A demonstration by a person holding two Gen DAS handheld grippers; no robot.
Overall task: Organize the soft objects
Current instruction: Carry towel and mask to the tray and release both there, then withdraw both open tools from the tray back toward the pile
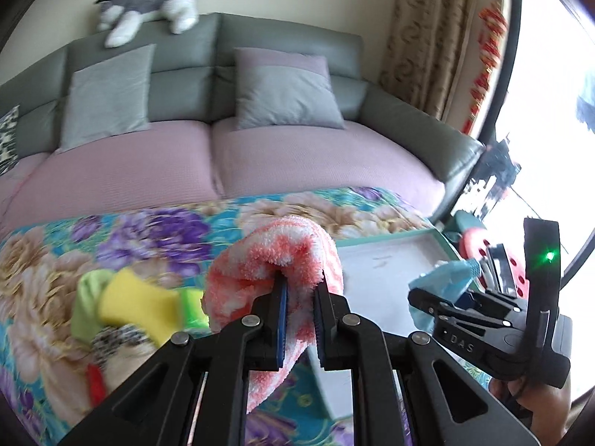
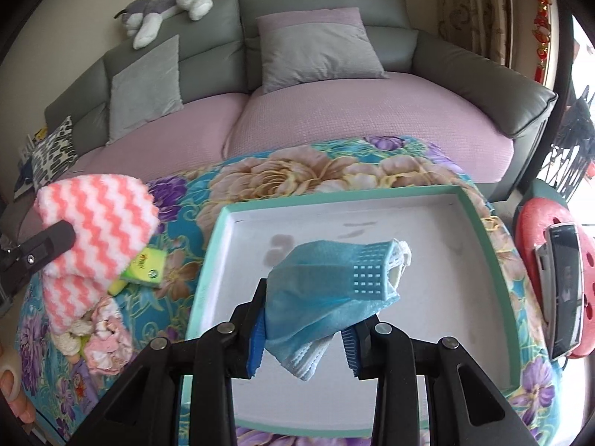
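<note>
In the left wrist view my left gripper (image 1: 299,278) is shut on a fluffy pink-and-white zigzag cloth (image 1: 267,260), held up over the floral blanket (image 1: 148,230). The right wrist view shows that cloth (image 2: 100,215) at the far left, with one left finger (image 2: 55,239) on it. My right gripper (image 2: 308,312) is shut on a crumpled blue cloth (image 2: 327,286), which hangs above the white tray with a teal rim (image 2: 483,245). A yellow-green sponge (image 2: 143,271) lies on the blanket left of the tray. The right gripper (image 1: 427,301) with the blue cloth (image 1: 446,278) also appears beside the tray (image 1: 390,256).
Several small cloths (image 2: 104,338) are piled at the blanket's left front. Behind stands a grey sofa (image 2: 465,63) with mauve seats, two grey cushions and a plush husky (image 2: 167,3) on its back. A red stool (image 2: 528,230) carrying a phone (image 2: 565,290) stands to the right.
</note>
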